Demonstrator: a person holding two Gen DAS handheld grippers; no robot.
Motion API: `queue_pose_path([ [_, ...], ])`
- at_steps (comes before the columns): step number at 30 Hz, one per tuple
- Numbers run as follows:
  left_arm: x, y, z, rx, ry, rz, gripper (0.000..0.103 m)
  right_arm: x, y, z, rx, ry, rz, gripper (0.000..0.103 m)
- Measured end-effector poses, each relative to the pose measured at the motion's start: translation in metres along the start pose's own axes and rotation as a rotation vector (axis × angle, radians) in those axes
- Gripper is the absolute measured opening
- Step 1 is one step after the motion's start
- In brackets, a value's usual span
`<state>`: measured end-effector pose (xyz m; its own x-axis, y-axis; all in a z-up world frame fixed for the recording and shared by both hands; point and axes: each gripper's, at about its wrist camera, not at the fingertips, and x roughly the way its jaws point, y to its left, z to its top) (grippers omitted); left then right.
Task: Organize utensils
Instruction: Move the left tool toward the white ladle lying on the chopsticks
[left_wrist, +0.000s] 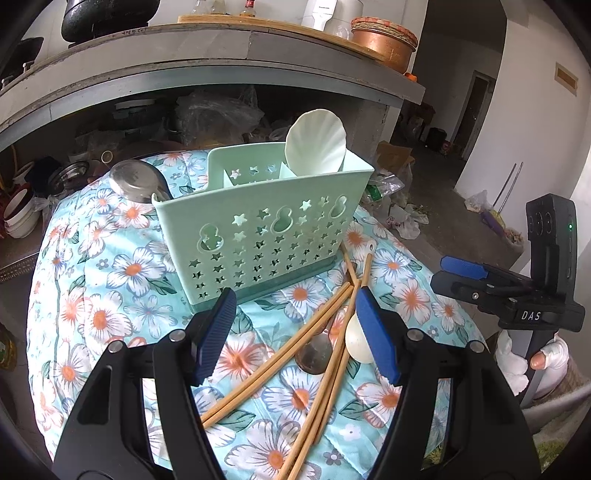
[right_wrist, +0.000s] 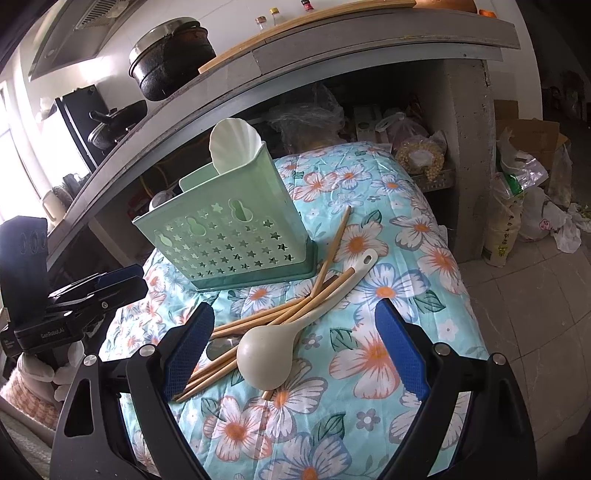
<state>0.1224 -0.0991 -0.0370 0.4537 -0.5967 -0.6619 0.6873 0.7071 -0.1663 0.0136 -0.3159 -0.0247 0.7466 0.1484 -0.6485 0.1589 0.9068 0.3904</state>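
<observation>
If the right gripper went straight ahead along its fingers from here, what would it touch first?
Most likely the cream spoon: its bowl lies between the open fingers of the right gripper, on top of the chopsticks. The green utensil holder stands farther on, to the left. Depth is hard to judge.

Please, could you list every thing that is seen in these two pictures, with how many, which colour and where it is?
utensil holder: one, mint green, upright on the floral cloth
shell-shaped scoop: one, white, standing in the holder's right compartment
chopsticks: several, wooden, loose on the cloth before the holder
ladle: one, cream, lying over the chopsticks
metal spoon: one, steel, bowl under the chopsticks
steel bowl: one, behind the holder's left
pot: one, black, on the counter
left hand-held gripper: one, open above the chopsticks
right hand-held gripper: one, open around the ladle
</observation>
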Motion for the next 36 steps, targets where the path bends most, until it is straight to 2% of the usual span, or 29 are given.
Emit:
queue_pose_path([
  [14, 0.013, -0.025, -0.015, 0.097, 0.041, 0.007, 0.064, 0.0, -0.014, -0.001, 0.014, 0.011, -0.053, 0.086],
  [22, 0.025, -0.044, -0.026, 0.188, 0.066, 0.012, 0.064, 0.001, -0.023, -0.006, 0.032, 0.031, -0.08, 0.086],
  [31, 0.041, -0.073, -0.041, 0.369, 0.08, 0.053, 0.064, 0.005, -0.028, -0.008, 0.049, 0.043, -0.082, 0.086],
  [36, 0.052, -0.092, -0.054, 0.507, 0.088, 0.111, 0.064, 0.009, -0.028, -0.008, 0.051, 0.051, -0.075, 0.086],
])
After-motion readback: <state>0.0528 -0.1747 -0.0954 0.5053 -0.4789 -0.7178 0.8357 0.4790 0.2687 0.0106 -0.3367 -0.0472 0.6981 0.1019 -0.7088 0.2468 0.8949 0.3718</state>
